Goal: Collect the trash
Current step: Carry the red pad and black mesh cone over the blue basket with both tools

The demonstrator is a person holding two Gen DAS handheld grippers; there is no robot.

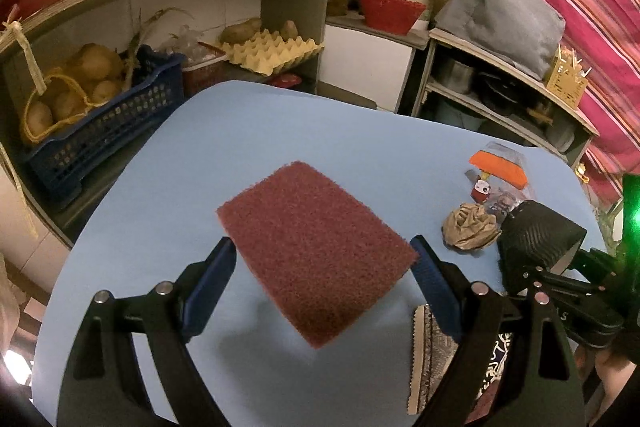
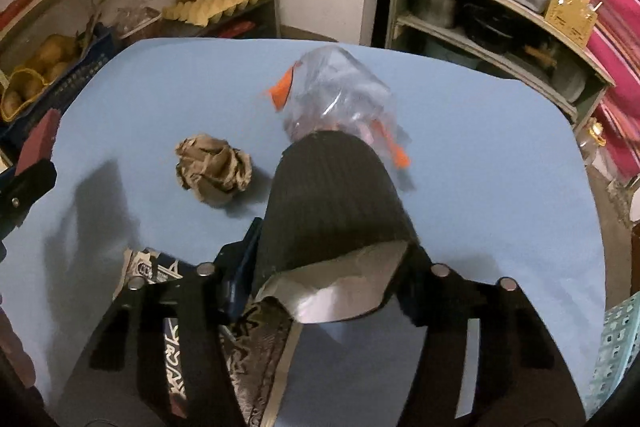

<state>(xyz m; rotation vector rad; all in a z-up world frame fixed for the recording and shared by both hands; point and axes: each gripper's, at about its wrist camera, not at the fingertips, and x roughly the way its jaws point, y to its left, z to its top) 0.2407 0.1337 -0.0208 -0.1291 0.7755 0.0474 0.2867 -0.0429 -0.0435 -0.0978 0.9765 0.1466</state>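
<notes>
We see the left tool point(image 1: 322, 267) clamped on a red scouring pad point(image 1: 316, 251) mid-frame; right tool point(image 2: 326, 267) clamped on a black pouch point(image 2: 332, 203), crumpled paper point(image 2: 212, 171) left on the counter point(image 2: 480, 187).

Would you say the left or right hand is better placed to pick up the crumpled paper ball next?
Neither is free. The right gripper, holding a black pouch, is nearer the paper ball; the left gripper holds a scouring pad.

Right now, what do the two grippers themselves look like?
Both are black linkage frames. The left gripper has angular black arms joined by round silver pins, ending in flat, ribbed blue fingers. The right gripper has the same black arms and silver pins; a blue pad shows on its left side.
</notes>
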